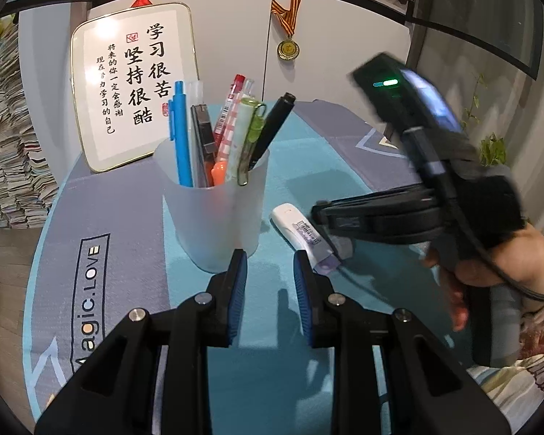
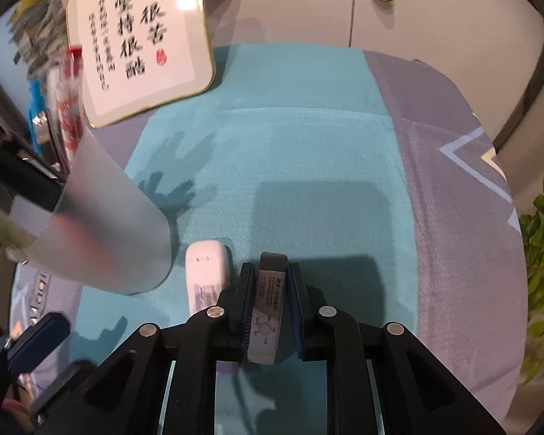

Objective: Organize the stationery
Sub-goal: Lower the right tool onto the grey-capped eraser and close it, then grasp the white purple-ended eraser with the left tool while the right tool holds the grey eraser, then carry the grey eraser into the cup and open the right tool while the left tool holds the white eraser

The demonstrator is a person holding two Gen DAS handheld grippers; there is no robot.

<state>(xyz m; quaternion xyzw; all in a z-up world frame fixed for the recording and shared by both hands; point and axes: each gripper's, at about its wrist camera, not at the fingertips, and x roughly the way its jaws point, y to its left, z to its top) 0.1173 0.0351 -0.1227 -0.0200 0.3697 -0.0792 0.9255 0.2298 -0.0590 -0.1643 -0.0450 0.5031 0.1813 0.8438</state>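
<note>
Eraser between level right tongs

One cup, seven pens, two erasers.

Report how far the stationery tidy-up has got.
Done: several pens already stand in the frosted cup. In hand: the right gripper is shut on a grey labelled eraser, low over the mat. Left: the white correction tape lies on the mat beside the cup. The left gripper is open and empty.
</note>
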